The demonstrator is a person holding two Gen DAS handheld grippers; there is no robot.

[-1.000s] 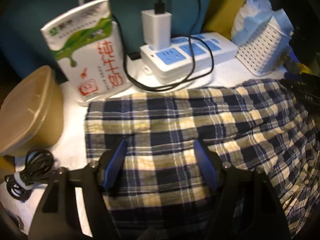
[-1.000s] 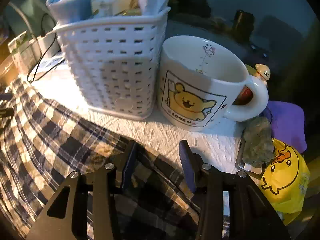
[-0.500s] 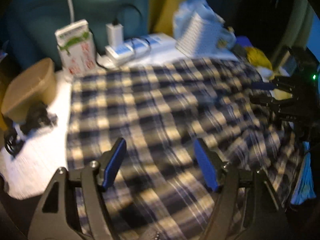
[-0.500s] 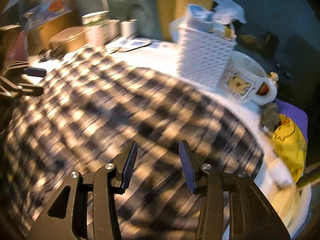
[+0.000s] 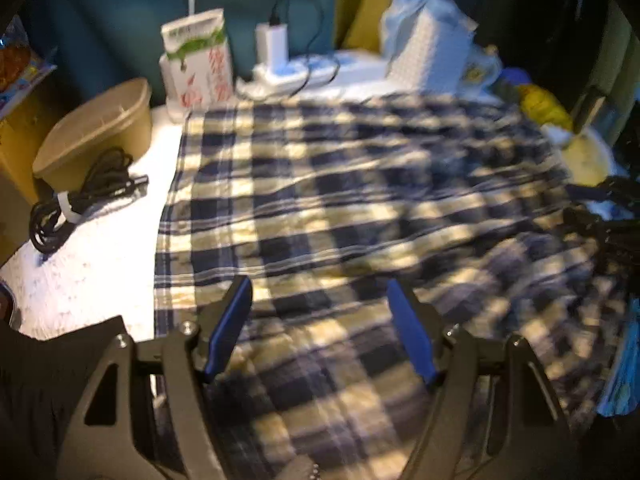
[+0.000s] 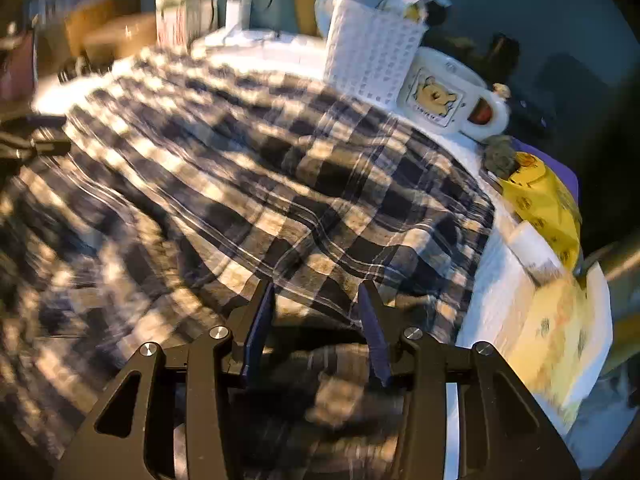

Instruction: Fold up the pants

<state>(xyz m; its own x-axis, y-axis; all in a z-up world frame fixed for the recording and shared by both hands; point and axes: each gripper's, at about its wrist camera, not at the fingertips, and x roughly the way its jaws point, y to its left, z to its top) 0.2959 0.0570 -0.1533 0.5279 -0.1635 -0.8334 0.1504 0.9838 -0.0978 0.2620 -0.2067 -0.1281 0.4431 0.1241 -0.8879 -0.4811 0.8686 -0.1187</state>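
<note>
Left wrist view: the plaid pants [image 5: 340, 208] lie spread over the white tabletop [image 5: 92, 256], filling the frame's centre and right. The left gripper [image 5: 320, 324], bottom centre, stands open above the cloth, gripping nothing. A second ago it sat close to the milk carton [image 5: 198, 60]; now far more fabric shows.

Right wrist view: the right gripper [image 6: 316, 328] is half open, empty, over the pants' lower-right edge. Earlier the mug [image 6: 444, 98] loomed large; now it sits small at upper right. The cloth looks light and limp; a hem corner would probably be the best place to pinch.

1. Tan lidded bowl [image 5: 96, 128] and bundled black cable [image 5: 80, 200] near table's left edge.
2. Milk carton [image 5: 198, 60], power strip [image 5: 296, 72] along far edge.
3. White basket [image 6: 372, 56] touching bear mug [image 6: 444, 96], far right corner.
</note>
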